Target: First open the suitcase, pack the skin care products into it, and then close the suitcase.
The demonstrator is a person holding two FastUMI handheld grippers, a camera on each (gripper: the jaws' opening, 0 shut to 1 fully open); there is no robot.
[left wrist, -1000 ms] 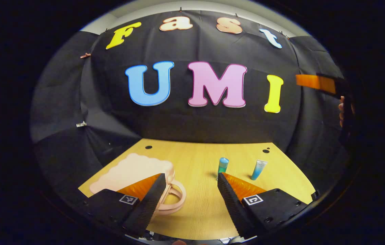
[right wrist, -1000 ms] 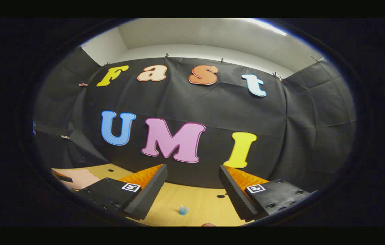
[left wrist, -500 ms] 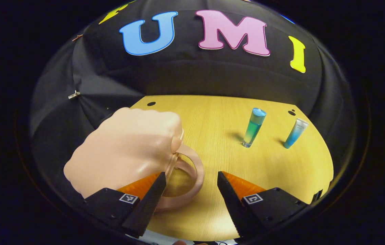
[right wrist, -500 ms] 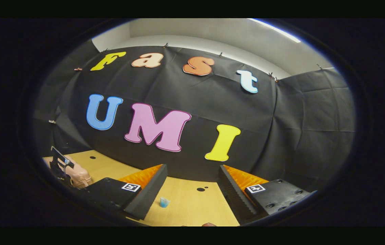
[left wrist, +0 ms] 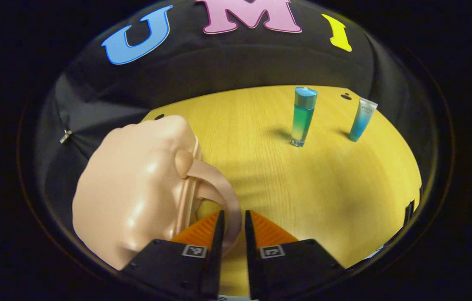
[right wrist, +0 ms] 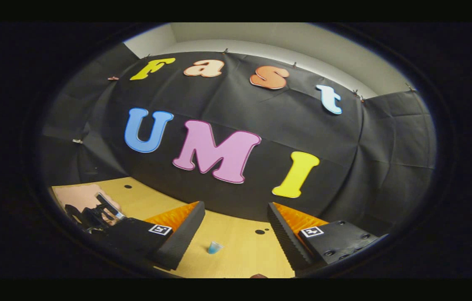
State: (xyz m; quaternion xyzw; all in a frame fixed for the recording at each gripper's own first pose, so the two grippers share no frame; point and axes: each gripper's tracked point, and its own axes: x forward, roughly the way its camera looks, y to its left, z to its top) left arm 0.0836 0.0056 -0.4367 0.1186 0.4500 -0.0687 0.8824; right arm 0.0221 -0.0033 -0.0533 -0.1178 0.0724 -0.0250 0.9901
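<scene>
In the left gripper view, the left gripper [left wrist: 232,228] has its two fingers drawn close around the curved handle [left wrist: 219,188] of the pink suitcase [left wrist: 135,188]; the handle's band runs down between them and both seem to press on it, so I take it as clenched on the handle. The case lies closed on the wooden table [left wrist: 328,184], just ahead and to the left of the fingers, with a glossy, rounded shell. That shine suggests hard, smooth plastic, likely stiff, light and slippery on its domed faces, so the handle or the seam edge looks a better hold than the shell. Farther ahead and to the right stands a bottle [left wrist: 302,117] with a blue cap, and beyond it, well apart, a tube [left wrist: 361,119] on its cap end; both look small, light and easy to tip, best taken around the middle. In the right gripper view, the right gripper [right wrist: 236,225] is held up with its fingers spread wide and nothing between them. The tube's tip [right wrist: 214,247] shows low between them on the table, and the suitcase [right wrist: 75,194] lies far off to the left, with the left gripper [right wrist: 104,211] at it.
</scene>
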